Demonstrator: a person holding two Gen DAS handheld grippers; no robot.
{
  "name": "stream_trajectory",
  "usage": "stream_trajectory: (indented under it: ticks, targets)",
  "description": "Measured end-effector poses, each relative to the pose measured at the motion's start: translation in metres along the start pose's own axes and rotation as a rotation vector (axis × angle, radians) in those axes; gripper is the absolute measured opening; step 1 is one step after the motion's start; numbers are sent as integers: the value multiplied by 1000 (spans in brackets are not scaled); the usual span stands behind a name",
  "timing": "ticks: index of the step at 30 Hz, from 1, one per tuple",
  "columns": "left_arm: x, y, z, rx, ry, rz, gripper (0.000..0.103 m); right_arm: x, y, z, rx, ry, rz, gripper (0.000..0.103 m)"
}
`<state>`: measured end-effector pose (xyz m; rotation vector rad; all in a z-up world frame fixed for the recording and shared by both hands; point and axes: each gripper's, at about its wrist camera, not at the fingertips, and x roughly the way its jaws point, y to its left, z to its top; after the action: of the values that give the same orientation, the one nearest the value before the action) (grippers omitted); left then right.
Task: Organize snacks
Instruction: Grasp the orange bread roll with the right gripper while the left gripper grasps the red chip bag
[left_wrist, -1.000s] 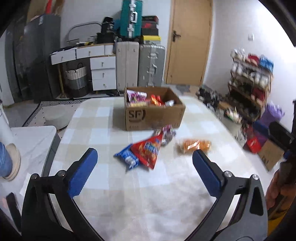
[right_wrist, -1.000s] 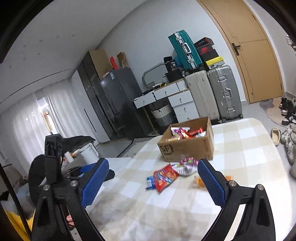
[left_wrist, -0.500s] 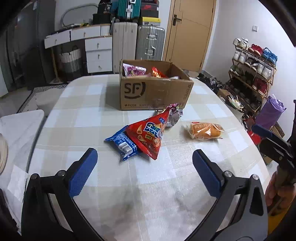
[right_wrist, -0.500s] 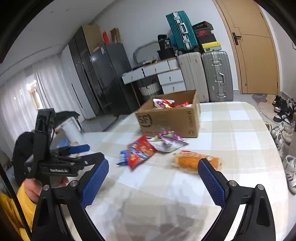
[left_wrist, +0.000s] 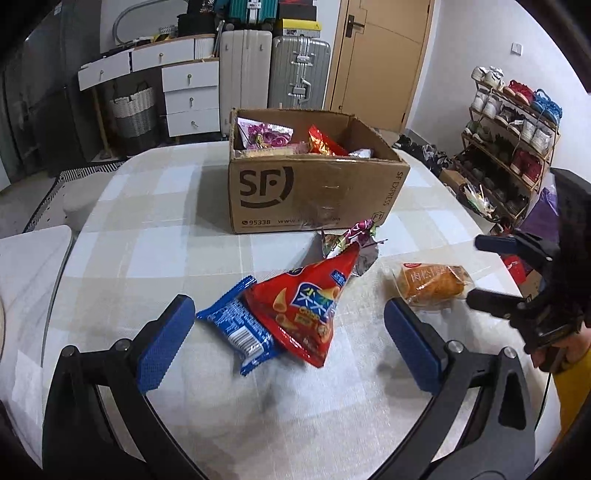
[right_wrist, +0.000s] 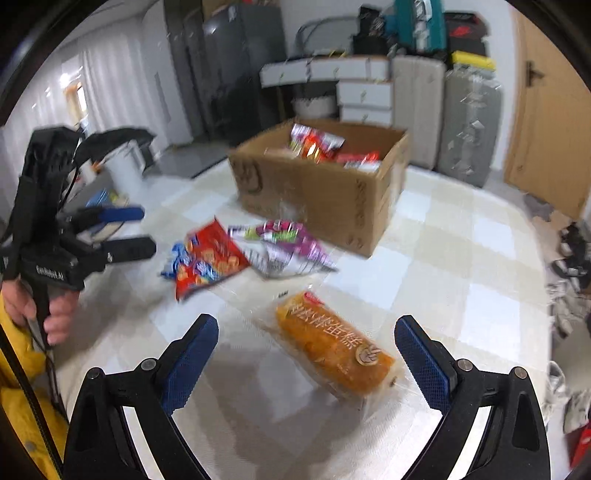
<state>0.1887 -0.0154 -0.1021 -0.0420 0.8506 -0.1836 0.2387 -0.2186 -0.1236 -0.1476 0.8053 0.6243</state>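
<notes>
Orange cake pack (right_wrist: 334, 347) lower centre, between spread right gripper (right_wrist: 306, 350) fingers; left gripper (left_wrist: 288, 332) also spread. Slick wrap may slip.

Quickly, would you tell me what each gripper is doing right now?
Left gripper: open, holding nothing.
Right gripper: open, holding nothing.
</notes>
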Motion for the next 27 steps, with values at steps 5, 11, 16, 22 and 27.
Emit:
stream_trajectory:
  ticks: [5, 11, 16, 22, 27]
  targets:
    - [25, 1, 4, 6, 33, 3, 102, 33, -6, 0, -53, 89, -11, 98]
    - [44, 4, 2, 0, 63, 6, 102, 58, -12, -4, -66, 162, 1, 77]
    - [50, 10, 2, -9, 72, 17, 102, 68, -4, -7, -109, 194, -14, 53]
    - [47, 20, 0, -36, 69, 29, 102, 64, 4, -14, -86, 170, -10, 44]
    - [43, 26, -5, -48, 78, 35, 102, 46, -3, -16, 85, 84, 93, 39]
